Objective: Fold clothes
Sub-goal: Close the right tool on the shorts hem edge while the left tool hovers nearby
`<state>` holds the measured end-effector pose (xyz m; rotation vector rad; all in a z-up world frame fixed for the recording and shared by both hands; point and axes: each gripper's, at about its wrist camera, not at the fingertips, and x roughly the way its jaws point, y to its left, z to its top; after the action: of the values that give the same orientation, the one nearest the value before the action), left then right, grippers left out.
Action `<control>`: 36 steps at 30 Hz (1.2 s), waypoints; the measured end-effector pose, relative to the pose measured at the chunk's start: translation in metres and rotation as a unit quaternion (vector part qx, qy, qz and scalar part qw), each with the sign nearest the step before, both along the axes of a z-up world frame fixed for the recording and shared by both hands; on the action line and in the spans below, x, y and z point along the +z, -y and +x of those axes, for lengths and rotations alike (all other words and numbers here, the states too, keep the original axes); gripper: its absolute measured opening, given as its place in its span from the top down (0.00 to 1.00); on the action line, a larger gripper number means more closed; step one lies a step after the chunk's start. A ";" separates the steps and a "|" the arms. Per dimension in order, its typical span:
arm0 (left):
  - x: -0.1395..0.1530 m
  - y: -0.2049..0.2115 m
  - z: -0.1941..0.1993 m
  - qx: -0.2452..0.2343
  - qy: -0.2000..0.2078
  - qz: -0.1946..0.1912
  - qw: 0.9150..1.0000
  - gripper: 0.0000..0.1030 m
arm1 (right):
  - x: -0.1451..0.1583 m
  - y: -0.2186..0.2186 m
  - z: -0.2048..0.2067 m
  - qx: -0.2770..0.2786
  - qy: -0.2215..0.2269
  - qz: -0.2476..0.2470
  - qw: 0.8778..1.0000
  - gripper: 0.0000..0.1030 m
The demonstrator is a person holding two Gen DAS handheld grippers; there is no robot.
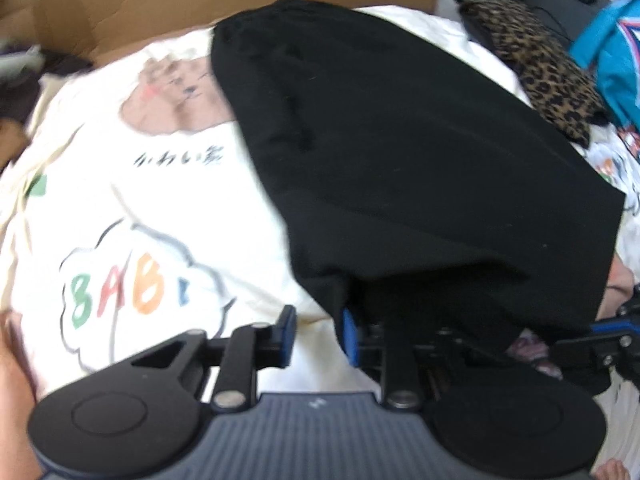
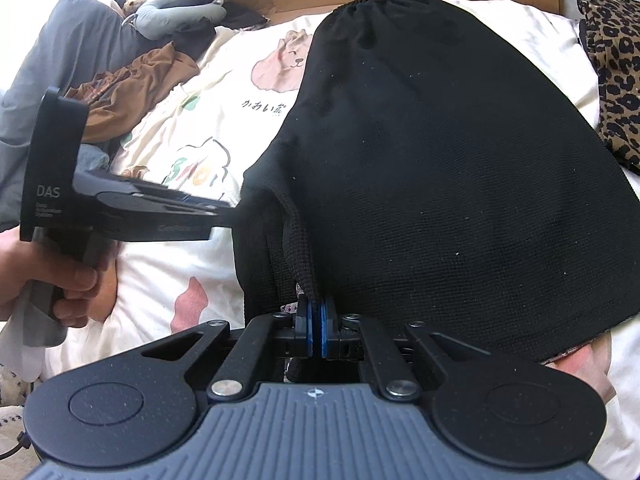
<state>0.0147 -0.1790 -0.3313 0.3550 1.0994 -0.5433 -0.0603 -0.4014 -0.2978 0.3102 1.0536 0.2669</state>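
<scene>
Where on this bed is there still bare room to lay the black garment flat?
Free: the printed cream bedding to the picture's left of the black garment, past the left gripper. Crowded: the brown clothes and grey pillow upper left, and the leopard-print fabric on the right.

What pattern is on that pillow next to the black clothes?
Leopard print: black spots on the brown fabric pillow, clearest in the right wrist view.
</scene>
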 end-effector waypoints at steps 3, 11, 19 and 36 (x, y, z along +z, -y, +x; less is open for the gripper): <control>0.001 -0.011 -0.002 0.011 -0.005 0.011 1.000 0.83 | -0.001 0.000 0.000 -0.001 0.000 0.001 1.000 0.98; 0.011 -0.005 -0.016 -0.030 0.030 0.024 0.999 0.51 | 0.000 -0.003 0.000 0.004 0.002 0.004 1.000 0.98; -0.002 0.014 -0.001 -0.040 0.032 0.015 0.999 0.43 | 0.006 -0.006 -0.006 0.026 -0.003 0.007 1.000 0.98; -0.006 -0.039 0.022 0.068 0.003 0.004 0.998 0.89 | -0.003 -0.024 -0.006 0.071 -0.015 0.022 0.997 0.93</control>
<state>0.0368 -0.1400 -0.3378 0.2872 1.1125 -0.4172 -0.0668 -0.3772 -0.3011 0.2806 1.1026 0.4153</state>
